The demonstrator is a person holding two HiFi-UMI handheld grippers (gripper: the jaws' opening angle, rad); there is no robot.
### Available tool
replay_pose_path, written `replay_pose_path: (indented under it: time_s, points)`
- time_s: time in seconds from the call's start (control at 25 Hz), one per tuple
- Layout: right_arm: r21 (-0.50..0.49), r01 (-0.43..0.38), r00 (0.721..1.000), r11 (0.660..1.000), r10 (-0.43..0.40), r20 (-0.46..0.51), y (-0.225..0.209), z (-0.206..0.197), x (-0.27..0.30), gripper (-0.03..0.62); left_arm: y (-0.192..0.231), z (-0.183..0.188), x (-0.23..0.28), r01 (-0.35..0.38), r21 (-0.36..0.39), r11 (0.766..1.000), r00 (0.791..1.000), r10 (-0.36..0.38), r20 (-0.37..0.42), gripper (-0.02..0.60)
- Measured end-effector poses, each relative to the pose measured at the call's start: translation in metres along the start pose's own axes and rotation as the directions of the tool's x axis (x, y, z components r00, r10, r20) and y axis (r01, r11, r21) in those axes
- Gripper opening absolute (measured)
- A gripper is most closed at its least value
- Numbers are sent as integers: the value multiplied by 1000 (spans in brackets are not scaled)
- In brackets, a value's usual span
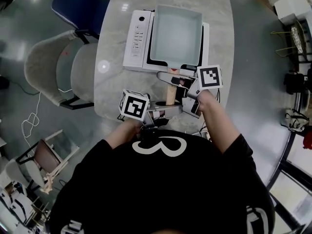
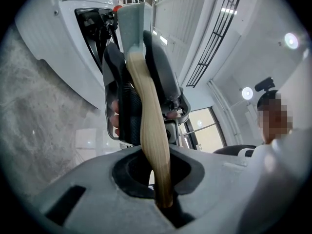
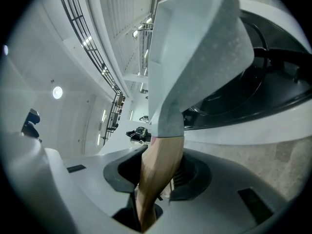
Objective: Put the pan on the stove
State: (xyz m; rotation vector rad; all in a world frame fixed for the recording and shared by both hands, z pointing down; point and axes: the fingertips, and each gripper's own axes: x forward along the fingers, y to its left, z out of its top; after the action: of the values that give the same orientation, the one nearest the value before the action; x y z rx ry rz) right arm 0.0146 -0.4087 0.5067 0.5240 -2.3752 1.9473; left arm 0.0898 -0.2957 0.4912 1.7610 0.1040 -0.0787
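A pale grey square pan (image 1: 176, 33) sits on the white stove (image 1: 137, 38), and its wooden handle (image 1: 170, 94) points toward me. My right gripper (image 1: 171, 80) is shut on the handle close to the pan. My left gripper (image 1: 165, 109) is shut on the handle's near end. In the left gripper view the handle (image 2: 148, 126) runs from the left gripper (image 2: 163, 199) up through the right gripper's dark pads (image 2: 114, 82) to the pan's socket (image 2: 134, 18). In the right gripper view the handle (image 3: 158, 174) sits in the right gripper (image 3: 151, 213), below the pan (image 3: 195, 57).
The stove stands on a round marble table (image 1: 112, 87), with its control panel (image 1: 138, 33) on the left side. A grey chair (image 1: 53, 67) and a blue chair (image 1: 80, 4) stand left of the table. A white cable (image 1: 30, 118) lies on the floor.
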Motion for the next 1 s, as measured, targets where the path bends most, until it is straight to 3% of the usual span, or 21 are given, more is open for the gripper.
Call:
replay_pose_path:
  time_s: [0.6, 1.0]
  points:
    - [94, 11, 1000, 996, -13, 11, -19, 1, -2, 120, 7, 3, 0, 7, -57, 998, 1000, -6, 8, 32]
    - [154, 1, 1000, 988, -3, 12, -17, 7, -5, 117, 0, 10, 5, 59, -103, 993, 998, -56, 31, 32]
